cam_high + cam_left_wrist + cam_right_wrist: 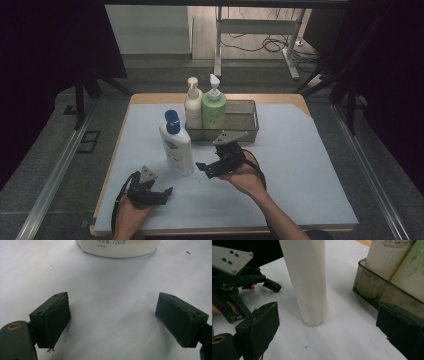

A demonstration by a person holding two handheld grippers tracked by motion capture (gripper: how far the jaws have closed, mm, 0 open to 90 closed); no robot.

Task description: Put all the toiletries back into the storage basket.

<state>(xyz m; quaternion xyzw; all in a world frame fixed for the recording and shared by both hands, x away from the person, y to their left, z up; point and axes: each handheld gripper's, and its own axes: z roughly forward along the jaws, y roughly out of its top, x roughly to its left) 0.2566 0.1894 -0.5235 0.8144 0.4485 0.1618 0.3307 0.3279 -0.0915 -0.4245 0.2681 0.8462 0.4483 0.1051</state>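
Note:
A white bottle with a blue cap (176, 145) stands upright on the mat, left of centre. My right gripper (204, 167) is just to its right, open and pointing left at it. In the right gripper view the bottle's body (307, 282) rises a little beyond the open jaws, and the pads are clear of it. My left gripper (166, 192) rests low near the table's front edge, open, below the bottle. The bottle's base (117, 247) lies ahead of its empty jaws in the left gripper view. The left gripper (237, 277) also shows behind the bottle in the right gripper view.
A smoky grey tray (245, 122) stands behind the bottle and holds a cream pump bottle (193, 107) and a green pump bottle (214, 110) at its left end. The pale mat (300, 165) covers the table. A white desk frame (255, 27) stands beyond it.

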